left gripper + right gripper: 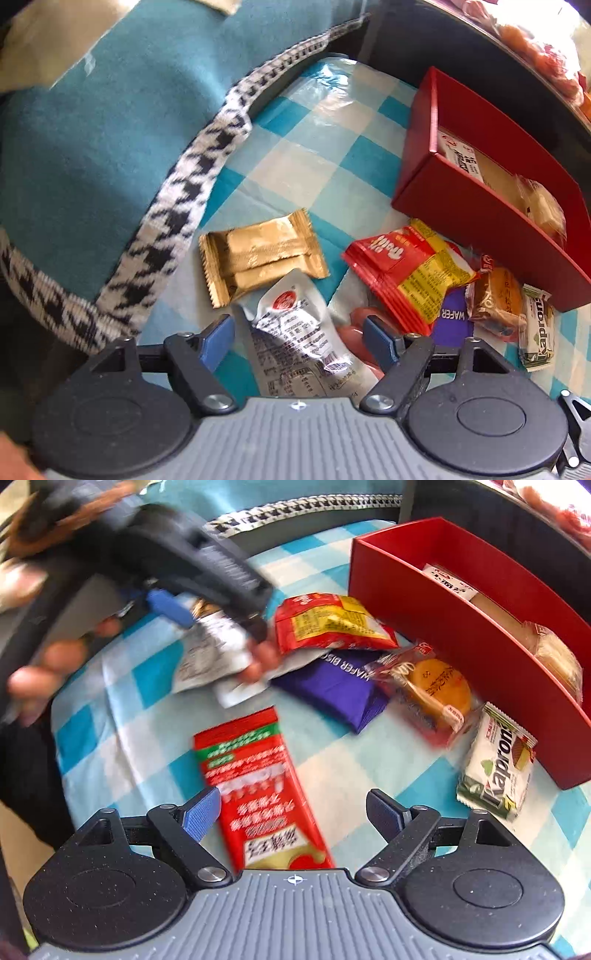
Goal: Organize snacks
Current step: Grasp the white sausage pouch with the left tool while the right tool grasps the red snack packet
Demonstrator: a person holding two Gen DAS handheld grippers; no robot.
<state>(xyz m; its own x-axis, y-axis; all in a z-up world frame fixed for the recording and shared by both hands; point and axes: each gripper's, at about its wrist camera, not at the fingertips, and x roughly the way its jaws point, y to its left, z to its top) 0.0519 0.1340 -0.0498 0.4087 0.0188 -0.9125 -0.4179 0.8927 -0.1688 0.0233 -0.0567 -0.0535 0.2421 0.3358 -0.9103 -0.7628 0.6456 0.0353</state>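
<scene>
Right gripper [293,814] has jaws spread wide, nothing clamped: the long red packet [258,790] lies flat on the checked surface [147,738] right between them, its near end running under the gripper body. Its long axis runs roughly along the pointing direction, tilted a little, top end leaning left in the right wrist view, so the jaws straddle its narrow width; probably only a drop and a close are needed. Left gripper [297,334] also has jaws apart, with the white sachet [295,325] lying between them and angled across the gap; pads do not look pressed on it, so not gripped yet. From the right wrist view the left gripper is blurred and sits over that sachet, fingers [55,657] of the person's hand showing beside it. Each hand is nearer its own item: left to the sachet, right to the red packet. Loose on the surface: gold wafer pack [262,254] just beyond the sachet, red-and-yellow packet [328,624] overlapping a purple wafer pack [332,690], a round cake in clear wrap [436,694], and a Kapron bar [498,760] just beside the box wall. Red box [424,609] is open on the far right and already holds a white-labelled pack [450,581] and a clear-wrapped pale pastry [554,657], with room left.
</scene>
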